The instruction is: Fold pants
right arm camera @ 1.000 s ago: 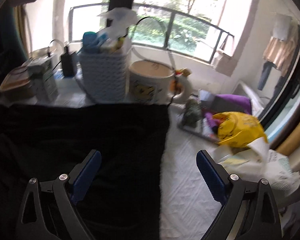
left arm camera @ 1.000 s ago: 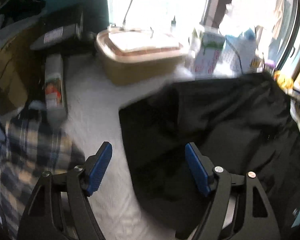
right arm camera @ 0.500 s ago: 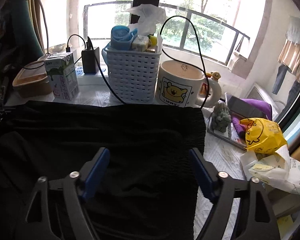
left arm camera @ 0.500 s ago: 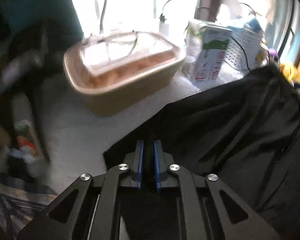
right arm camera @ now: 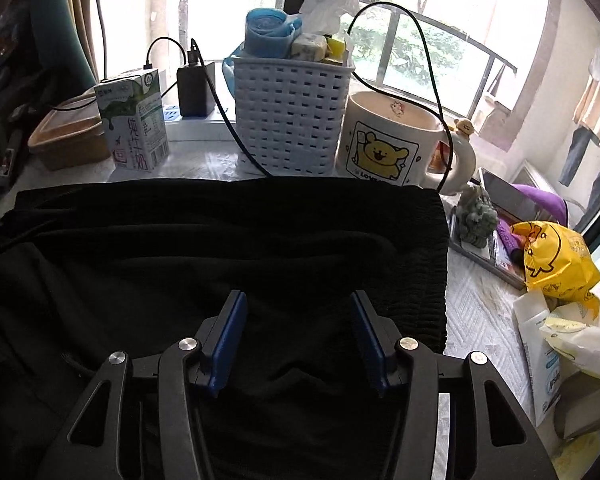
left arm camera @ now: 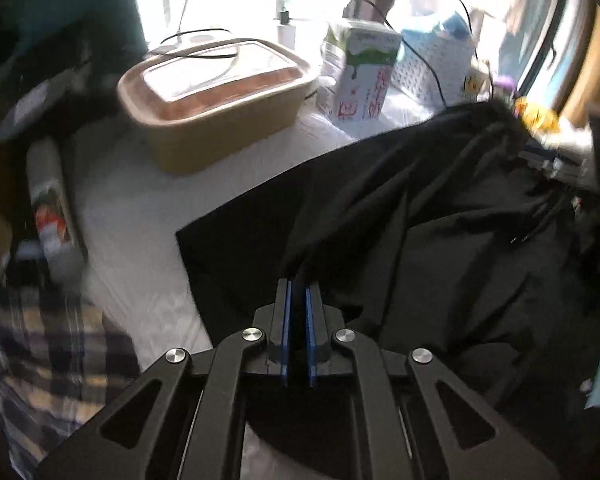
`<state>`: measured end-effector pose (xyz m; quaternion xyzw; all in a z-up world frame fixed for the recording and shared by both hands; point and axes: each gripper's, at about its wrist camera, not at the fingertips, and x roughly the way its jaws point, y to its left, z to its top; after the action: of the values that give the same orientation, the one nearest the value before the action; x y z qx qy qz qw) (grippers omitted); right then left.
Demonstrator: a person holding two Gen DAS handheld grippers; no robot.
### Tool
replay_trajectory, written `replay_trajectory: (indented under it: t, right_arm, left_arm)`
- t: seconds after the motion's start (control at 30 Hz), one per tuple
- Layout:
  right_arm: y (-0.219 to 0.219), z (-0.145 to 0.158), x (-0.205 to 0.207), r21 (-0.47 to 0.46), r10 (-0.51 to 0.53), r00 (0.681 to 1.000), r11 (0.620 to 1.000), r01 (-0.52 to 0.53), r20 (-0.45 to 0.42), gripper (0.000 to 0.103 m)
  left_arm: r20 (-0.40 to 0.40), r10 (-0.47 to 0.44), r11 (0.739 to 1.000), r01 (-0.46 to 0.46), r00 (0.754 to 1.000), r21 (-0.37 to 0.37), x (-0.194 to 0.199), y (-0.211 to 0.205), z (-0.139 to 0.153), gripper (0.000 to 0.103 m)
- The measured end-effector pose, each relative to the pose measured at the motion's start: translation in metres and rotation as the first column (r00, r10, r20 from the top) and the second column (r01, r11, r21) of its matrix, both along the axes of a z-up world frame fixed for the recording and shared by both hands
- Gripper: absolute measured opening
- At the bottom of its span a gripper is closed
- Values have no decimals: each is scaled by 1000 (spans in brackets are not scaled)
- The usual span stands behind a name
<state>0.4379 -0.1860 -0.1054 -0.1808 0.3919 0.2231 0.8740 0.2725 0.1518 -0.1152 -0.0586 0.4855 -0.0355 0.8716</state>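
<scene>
Left tongs (left arm camera: 297,292) are pinched together on a fold of the black pants (left arm camera: 440,216), which lie spread across the white surface (left arm camera: 132,208). Soft, limp and light by the look of it, the cloth tents into creases at the pinch. A lidded tan tub (left arm camera: 220,100) and a milk carton (left arm camera: 360,68) stand behind.

Right tongs (right arm camera: 298,308) are closing, pads apart and not yet pressing, with pants (right arm camera: 220,240) cloth between them near the ribbed waistband (right arm camera: 428,264), probably the firmest place to hold. A white basket (right arm camera: 292,120), a bear mug (right arm camera: 392,140) and a yellow bag (right arm camera: 556,256) crowd the window side, leaving little spare room.
</scene>
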Motion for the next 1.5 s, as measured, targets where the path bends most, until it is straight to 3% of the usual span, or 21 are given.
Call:
replay_trajectory:
  t: [0.17,0.27,0.47,0.5,0.67,0.83,0.9,1.03,1.5]
  right_arm:
    - [-3,2,-2,11,-8,1000,1000,8,2,55]
    - [-2,1,-4,10,-7,1000,1000,7,6,55]
    - [-7,1,-8,14,-11,1000,1000,11,13,55]
    - [-8,1,-9,16,-13,1000,1000,12,14,55]
    - [-11,-4,-7,15,-15,1000,1000,15,6,55]
    - [-12,-3,-9,24,-14,1000,1000,14,10,55]
    - [-15,-4,-10,31,-16,1000,999,15,9,55]
    - [-19,-4,-10,43,-18,1000,999,18,3,55]
    - [-23,-2,-5,79,-35,999,996,34,5,55]
  left_arm:
    - [19,103,994,-102,995,-35,8,22,7,20]
    - [14,147,984,-145,989,-103,20,32,5,21]
    - [-56,166,973,-173,984,-150,33,33,-14,22]
    - [-63,156,976,-164,986,-141,34,28,-17,23]
    - [-41,101,994,-102,994,-39,37,-2,-17,63]
    - [1,48,989,-48,999,141,41,-28,-24,68]
    - [20,54,990,-57,998,130,42,-26,-25,64]
    - [35,24,992,-28,999,119,45,-30,-22,2]
    - [203,27,960,-82,979,266,73,-27,13,1]
